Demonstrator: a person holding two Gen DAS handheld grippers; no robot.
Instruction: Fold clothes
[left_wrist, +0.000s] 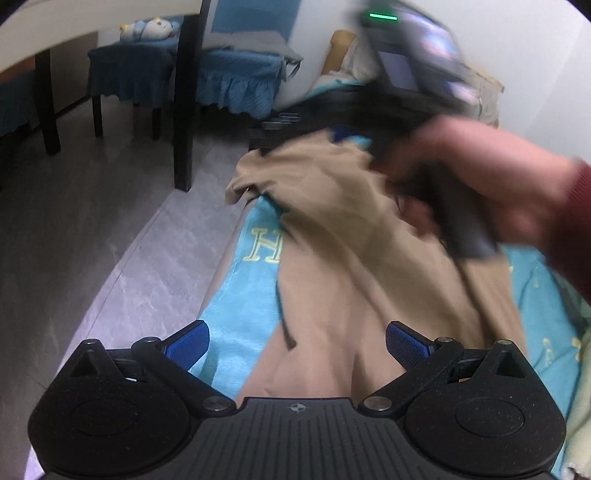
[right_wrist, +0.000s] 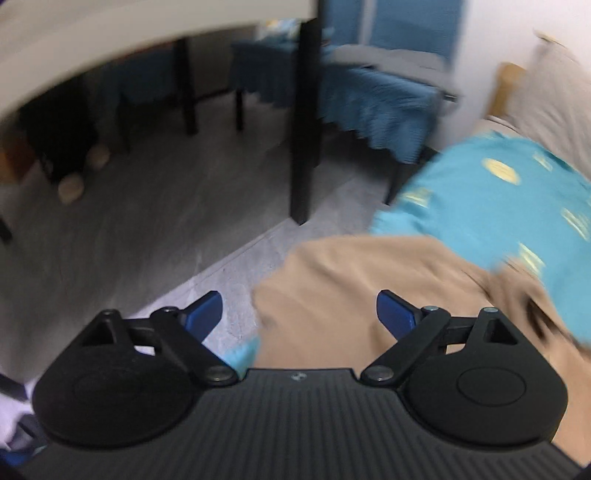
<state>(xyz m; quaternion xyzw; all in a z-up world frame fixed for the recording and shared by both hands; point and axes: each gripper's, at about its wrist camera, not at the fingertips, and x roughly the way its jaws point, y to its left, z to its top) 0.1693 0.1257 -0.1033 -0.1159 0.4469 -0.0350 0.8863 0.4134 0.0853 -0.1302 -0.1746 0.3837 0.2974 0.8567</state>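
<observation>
Tan garment lies beneath both grippers' wide-spread, empty blue fingers.

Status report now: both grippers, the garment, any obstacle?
Left gripper open, empty, over tan garment. Right gripper open, empty, at garment edge. Garment lies rumpled on blue blanket. Right hand crosses left view.

A tan garment lies rumpled and stretched lengthwise along a turquoise blanket, creased in long folds, its far end bunched near the blanket's edge. In the right wrist view its blurred edge overhangs toward the floor.
</observation>
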